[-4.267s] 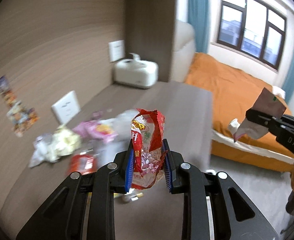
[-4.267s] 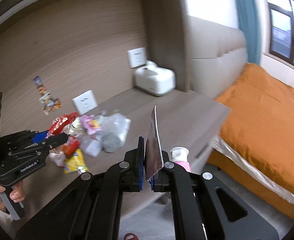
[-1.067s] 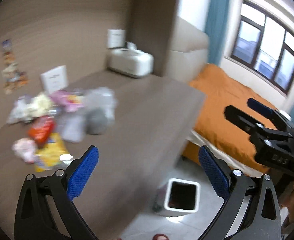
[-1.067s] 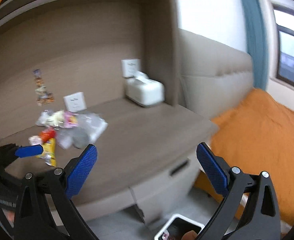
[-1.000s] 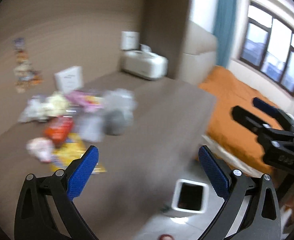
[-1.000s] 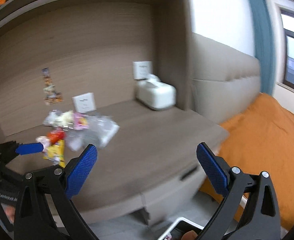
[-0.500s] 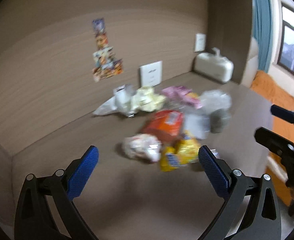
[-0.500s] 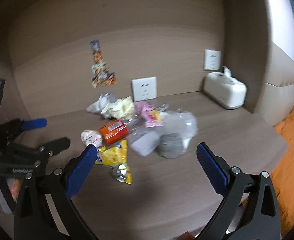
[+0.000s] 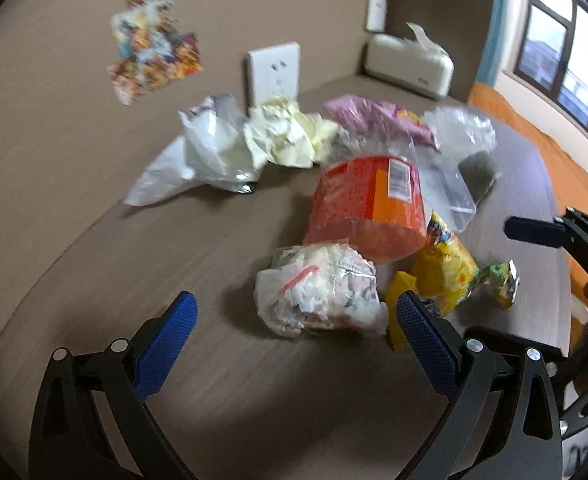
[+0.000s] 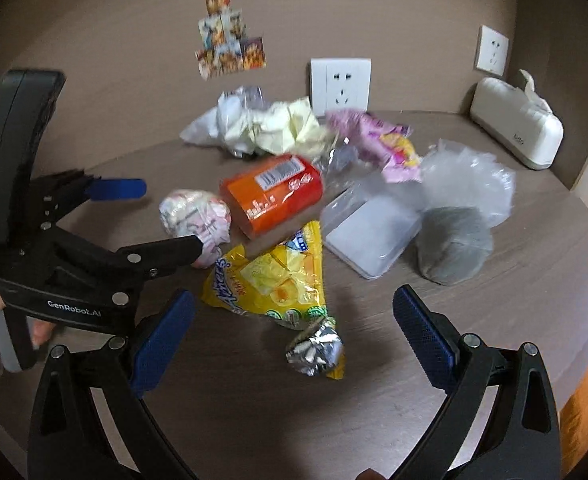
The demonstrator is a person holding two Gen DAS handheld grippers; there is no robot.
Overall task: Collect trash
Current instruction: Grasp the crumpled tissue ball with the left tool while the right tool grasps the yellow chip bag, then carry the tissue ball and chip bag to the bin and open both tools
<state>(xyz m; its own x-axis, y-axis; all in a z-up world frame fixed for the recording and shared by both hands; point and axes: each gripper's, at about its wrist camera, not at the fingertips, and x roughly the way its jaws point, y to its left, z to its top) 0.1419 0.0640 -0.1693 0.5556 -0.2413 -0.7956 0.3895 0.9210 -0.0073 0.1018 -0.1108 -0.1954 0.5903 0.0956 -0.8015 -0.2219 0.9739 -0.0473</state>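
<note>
Left tool [image 9: 296,322] and right tool [image 10: 291,316], both spread wide with nothing between the blue pads, above a brown tabletop [image 10: 374,400] strewn with trash. In the left wrist view the left tool points at a crumpled white wad [image 9: 320,296], which lies just ahead of the gap between its fingers; the wad's printed markings are too blurred to read. Behind the wad, touching it, an orange wrapper [image 9: 368,208] with a barcode label. To the right, a yellow snack bag [image 9: 444,272], its near end partly covered by the right-hand pad. In the right wrist view the same yellow snack bag [image 10: 271,276] lies ahead of the right tool, its torn foil end [image 10: 316,348] nearest the camera. The left tool's lower finger crosses in front of the wad, hiding part of it. Farther back: crumpled pale yellow paper [image 10: 285,126], a white plastic bag [image 10: 213,124], a pink wrapper [image 10: 374,140], a clear plastic bag [image 10: 468,182] over a grey lump [image 10: 452,244] whose nature cannot be made out, and a flat clear packet [image 10: 368,234]. Against the wall, a wall socket [image 10: 340,84] and a white tissue box [image 10: 516,134]. The right tool shows at the left view's right edge, cut off by the frame.
</note>
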